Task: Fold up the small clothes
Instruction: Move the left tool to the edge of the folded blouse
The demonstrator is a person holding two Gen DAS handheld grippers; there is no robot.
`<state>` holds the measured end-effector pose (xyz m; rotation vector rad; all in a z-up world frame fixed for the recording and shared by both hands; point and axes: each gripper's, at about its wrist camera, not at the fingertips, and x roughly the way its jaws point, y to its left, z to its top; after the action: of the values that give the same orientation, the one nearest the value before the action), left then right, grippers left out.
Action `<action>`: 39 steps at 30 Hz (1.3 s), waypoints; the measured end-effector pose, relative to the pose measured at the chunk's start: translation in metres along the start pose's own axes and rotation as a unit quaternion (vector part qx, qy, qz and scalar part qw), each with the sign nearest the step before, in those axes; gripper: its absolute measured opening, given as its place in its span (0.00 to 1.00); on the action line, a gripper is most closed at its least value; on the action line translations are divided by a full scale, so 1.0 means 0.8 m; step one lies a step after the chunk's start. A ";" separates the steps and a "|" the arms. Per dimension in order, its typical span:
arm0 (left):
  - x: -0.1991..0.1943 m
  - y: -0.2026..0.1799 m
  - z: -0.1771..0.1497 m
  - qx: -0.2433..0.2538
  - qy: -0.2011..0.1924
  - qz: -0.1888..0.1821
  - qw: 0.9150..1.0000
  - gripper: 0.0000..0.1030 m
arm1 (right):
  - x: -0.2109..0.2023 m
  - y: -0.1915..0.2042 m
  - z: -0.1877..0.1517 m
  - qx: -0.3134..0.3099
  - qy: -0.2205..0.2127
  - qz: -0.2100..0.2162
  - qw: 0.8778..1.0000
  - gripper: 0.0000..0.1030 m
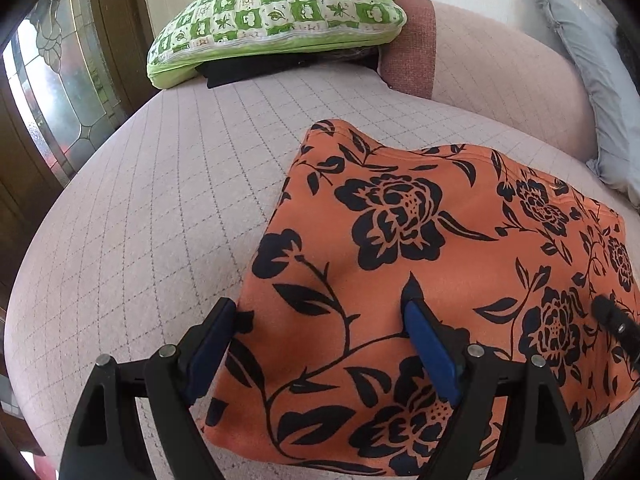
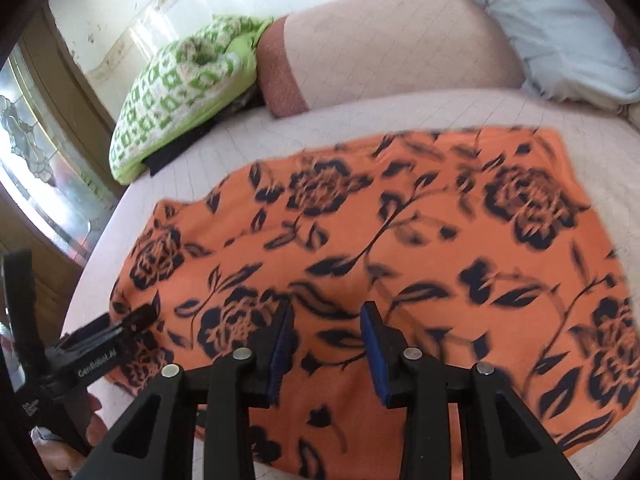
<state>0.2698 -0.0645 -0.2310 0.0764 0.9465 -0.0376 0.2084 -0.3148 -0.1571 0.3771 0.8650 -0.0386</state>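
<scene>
An orange garment with a black flower print (image 1: 420,248) lies spread on the pink quilted seat (image 1: 160,200); it also fills the right wrist view (image 2: 400,240), blurred. My left gripper (image 1: 320,312) is open over the garment's left edge, holding nothing. My right gripper (image 2: 326,316) is open just above the garment's near middle, holding nothing. The left gripper's body (image 2: 100,344) shows at the garment's left end in the right wrist view. The tip of the right gripper (image 1: 616,328) shows at the right edge of the left wrist view.
A green and white checked cushion (image 1: 276,16) lies at the back on a dark cloth (image 1: 248,68). A pink bolster (image 1: 492,68) and a grey pillow (image 1: 600,92) stand behind the garment. A stained-glass door (image 1: 52,92) is at the left.
</scene>
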 end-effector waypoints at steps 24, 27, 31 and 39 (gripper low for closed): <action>0.050 0.073 0.022 -0.095 0.055 -0.025 0.994 1.00 | -0.006 -0.156 0.024 0.146 0.008 -0.058 0.988 0.46; 0.043 0.077 0.027 -0.097 0.052 -0.024 0.994 1.00 | -0.008 -0.146 0.025 0.126 0.012 -0.070 0.990 0.46; 0.024 0.085 0.032 -0.113 0.028 -0.020 0.993 1.00 | -0.035 -0.141 0.028 0.132 -0.027 -0.051 0.990 0.46; 0.017 0.081 0.030 -0.064 0.021 0.026 0.997 1.00 | -0.002 -0.171 0.017 0.177 0.023 -0.075 0.981 0.51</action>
<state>0.3018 -0.0015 -0.2248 -0.0163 0.9862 0.0720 0.1920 -0.4473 -0.1899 0.6470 0.9322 -0.3283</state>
